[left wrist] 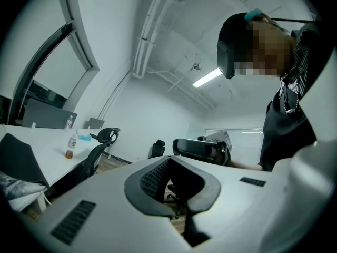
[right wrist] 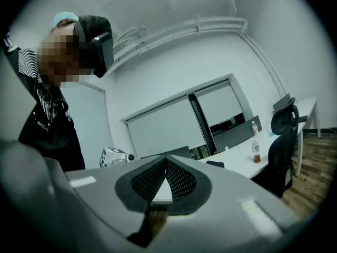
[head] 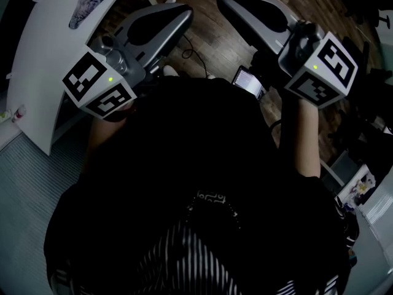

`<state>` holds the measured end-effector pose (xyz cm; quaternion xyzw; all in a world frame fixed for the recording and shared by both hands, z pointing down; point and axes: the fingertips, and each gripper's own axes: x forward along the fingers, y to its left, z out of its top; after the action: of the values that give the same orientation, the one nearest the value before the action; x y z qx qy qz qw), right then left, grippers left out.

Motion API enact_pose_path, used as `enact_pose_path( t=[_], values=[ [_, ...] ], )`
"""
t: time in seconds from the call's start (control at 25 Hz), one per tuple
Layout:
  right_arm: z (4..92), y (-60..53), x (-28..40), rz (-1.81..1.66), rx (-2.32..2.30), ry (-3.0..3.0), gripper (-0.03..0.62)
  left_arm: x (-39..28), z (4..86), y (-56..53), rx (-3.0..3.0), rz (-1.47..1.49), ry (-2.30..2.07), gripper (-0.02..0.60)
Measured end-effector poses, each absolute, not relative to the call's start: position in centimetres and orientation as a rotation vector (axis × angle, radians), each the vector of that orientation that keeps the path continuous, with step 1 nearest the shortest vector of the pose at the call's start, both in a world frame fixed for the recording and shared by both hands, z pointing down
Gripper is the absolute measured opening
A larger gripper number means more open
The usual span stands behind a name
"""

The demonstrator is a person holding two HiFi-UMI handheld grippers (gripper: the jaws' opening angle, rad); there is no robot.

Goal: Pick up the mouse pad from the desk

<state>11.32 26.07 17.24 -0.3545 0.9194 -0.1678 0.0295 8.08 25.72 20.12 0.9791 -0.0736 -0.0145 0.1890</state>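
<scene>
Mouse pad, seemingly the patterned flat sheet (head: pixel 92 2) at the upper left of the frame, lies untouched on the white surface (head: pixel 37 60). Left tongs (head: pixel 179 14) and right tongs (head: pixel 228 2) are both clenched on nothing, over the floor and well apart from it. Arriving clenched, they would likely shove the thin pad along rather than pinch its edge.

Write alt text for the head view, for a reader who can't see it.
Seen from above, a person in dark clothing holds the left gripper and right gripper side by side, pointing forward over a wooden floor. A white desk edges the upper left.
</scene>
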Motion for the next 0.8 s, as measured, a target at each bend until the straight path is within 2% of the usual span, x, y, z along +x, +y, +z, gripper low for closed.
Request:
enact_pose_path(
  t=[0.52,0.8],
  values=[
    [17.2,20.5,-2.1,-0.553,-0.855,2.96,0.005,-3.4,20.6,21.7,2.733,-0.127,-0.348,0.008],
    [17.7,19.6,-6.3,-0.541,-0.739,3.06,0.005,-7.2,21.1,21.5,2.709,-0.181,-0.445,0.008]
  ],
)
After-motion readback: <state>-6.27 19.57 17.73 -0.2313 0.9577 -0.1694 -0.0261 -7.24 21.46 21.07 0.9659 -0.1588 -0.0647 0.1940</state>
